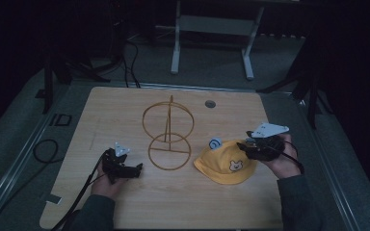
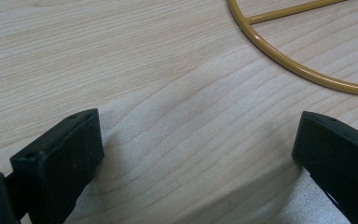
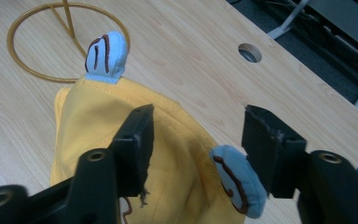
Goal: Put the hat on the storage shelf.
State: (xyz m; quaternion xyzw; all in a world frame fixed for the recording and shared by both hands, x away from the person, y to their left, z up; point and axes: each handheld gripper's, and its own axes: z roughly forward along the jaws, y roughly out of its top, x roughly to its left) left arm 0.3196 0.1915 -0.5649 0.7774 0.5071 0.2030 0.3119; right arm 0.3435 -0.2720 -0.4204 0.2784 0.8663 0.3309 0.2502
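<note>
Yellow cap lying flat on the wooden table, just right of the gold wire stand, one blue ear toward the stand's base ring. Right gripper poised over the cap's far-side edge, jaws spread, the second blue ear between them. Left gripper left of the stand, jaws released over bare wood.

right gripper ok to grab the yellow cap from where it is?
Probably yes. The right gripper hangs open right over the yellow fabric cap with blue ears, jaws straddling its crown, with nothing between them. The gold wire stand sits off to the side.
</note>
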